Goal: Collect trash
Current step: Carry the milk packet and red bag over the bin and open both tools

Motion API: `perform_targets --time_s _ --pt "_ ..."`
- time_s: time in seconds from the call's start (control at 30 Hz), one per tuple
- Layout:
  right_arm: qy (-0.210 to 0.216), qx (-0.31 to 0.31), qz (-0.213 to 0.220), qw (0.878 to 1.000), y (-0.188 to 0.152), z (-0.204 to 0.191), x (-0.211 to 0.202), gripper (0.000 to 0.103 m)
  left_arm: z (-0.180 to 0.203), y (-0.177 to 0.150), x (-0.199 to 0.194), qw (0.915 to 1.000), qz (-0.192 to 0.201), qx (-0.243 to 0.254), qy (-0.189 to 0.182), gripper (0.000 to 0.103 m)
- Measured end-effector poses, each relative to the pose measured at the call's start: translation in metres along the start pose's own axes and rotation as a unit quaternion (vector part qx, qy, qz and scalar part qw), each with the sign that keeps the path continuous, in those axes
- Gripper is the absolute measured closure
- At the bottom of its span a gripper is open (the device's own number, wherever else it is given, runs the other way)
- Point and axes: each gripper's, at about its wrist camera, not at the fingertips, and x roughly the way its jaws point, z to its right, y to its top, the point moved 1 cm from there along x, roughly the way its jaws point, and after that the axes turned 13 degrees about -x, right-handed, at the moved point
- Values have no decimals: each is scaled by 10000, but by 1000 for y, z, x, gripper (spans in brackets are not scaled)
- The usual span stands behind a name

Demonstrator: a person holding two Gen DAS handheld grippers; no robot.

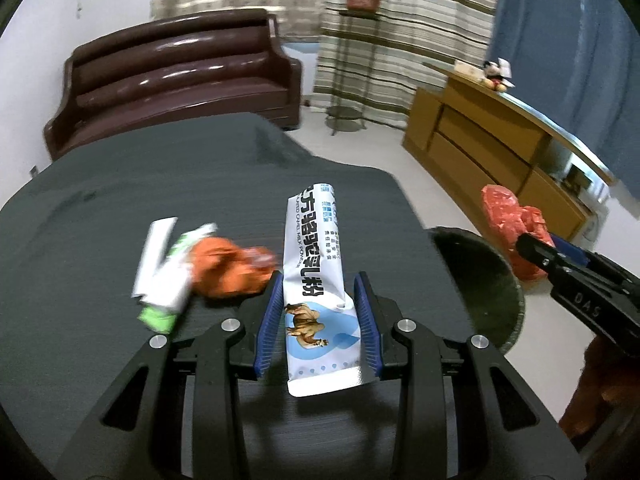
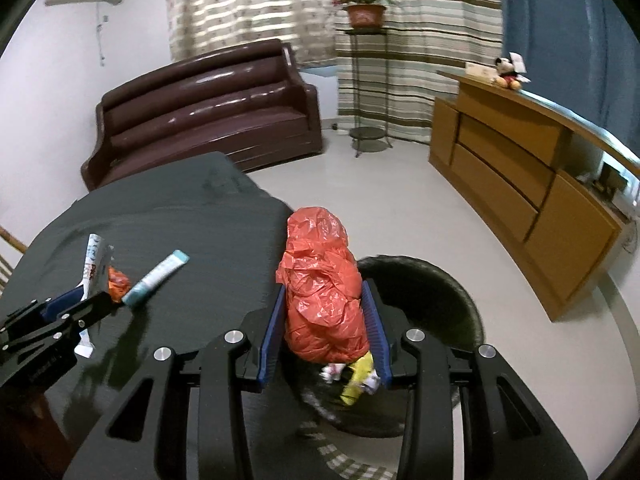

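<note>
Dark grey cloth covers the table (image 1: 120,184) you are working over, and its right edge runs just beside a black round bin (image 2: 432,292) on the pale floor. In that bin lie a yellow scrap (image 2: 356,384) and some white bits.

Your right gripper (image 2: 325,316) is clamped narrow on a crumpled red plastic bag (image 2: 320,280), its blue pads pressed against both sides; the bag hangs at the table's right edge, over the near rim of the bin.

Your left gripper (image 1: 319,320) is closed on a white milk powder sachet (image 1: 316,280) with a camel printed on it, pinched near its lower end above the table's near edge, the long end sticking forward.

Near that same edge, just left of the sachet, lie an orange wrapper (image 1: 228,268) and, touching it, a green and white packet (image 1: 168,272). From the right wrist you also see a slim teal-ended tube (image 2: 158,276) lying there on the cloth.
</note>
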Motion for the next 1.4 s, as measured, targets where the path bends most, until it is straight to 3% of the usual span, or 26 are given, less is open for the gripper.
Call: perform_targets --time_s 0.57,1.4 --pt "-447 284 -1 9986 -20 55 3 64 92 -18 42 9976 -175 619 -241 68" --pt "-450 588 -143 9972 -26 76 24 63 131 -21 75 9946 -345 967 -133 66"
